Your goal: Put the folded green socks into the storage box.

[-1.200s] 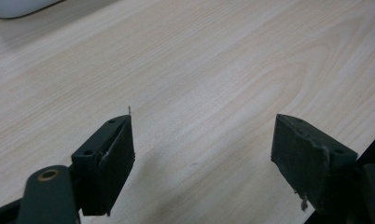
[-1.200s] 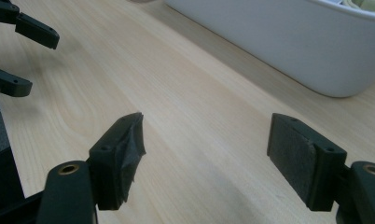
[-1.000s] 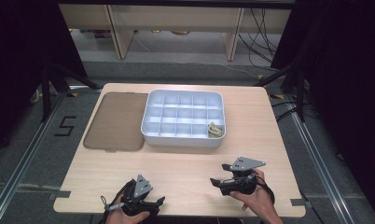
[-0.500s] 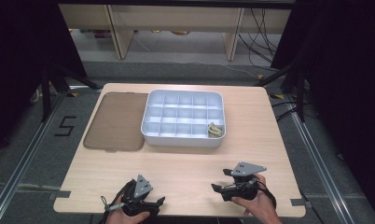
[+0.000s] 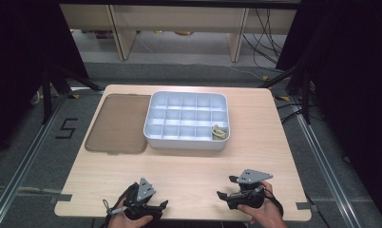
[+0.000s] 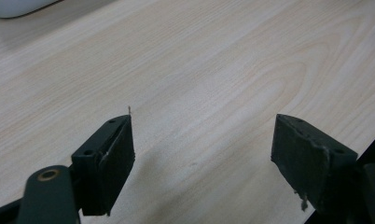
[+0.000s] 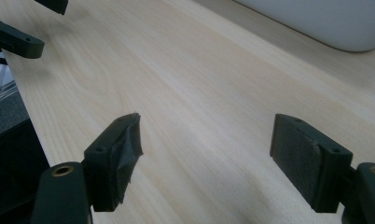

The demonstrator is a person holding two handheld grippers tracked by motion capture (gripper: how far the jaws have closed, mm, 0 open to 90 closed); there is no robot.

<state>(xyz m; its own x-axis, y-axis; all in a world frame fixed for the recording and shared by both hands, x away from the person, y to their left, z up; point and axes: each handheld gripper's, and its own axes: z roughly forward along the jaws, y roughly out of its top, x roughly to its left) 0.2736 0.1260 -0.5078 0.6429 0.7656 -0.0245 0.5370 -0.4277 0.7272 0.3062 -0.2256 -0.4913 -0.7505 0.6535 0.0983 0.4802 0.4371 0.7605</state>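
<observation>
Overhead, the high view showed both hands at the near edge of the wooden bench [image 5: 189,166]. The left gripper [image 5: 161,205] sat near the left corner and the right gripper [image 5: 222,194] near the right, each over bare wood with nothing between its jaws. Well apart from them, toward the far side, stood a white compartment tray [image 5: 186,142] — one small yellowish object [image 5: 219,132] lay in its near right compartment. A flat brown lid [image 5: 118,123] lay just beside the tray on its left.

Next, the left gripper view looked along the left gripper [image 6: 202,140]: its two black jaws stood wide apart, holding nothing, with pale wood grain between them and a white corner of the tray [image 6: 13,5] at the top left.

Lastly, the right gripper view showed the right gripper [image 7: 206,137] just as wide — empty, over bare bench, the tray's white wall [image 7: 325,23] at the top right.
</observation>
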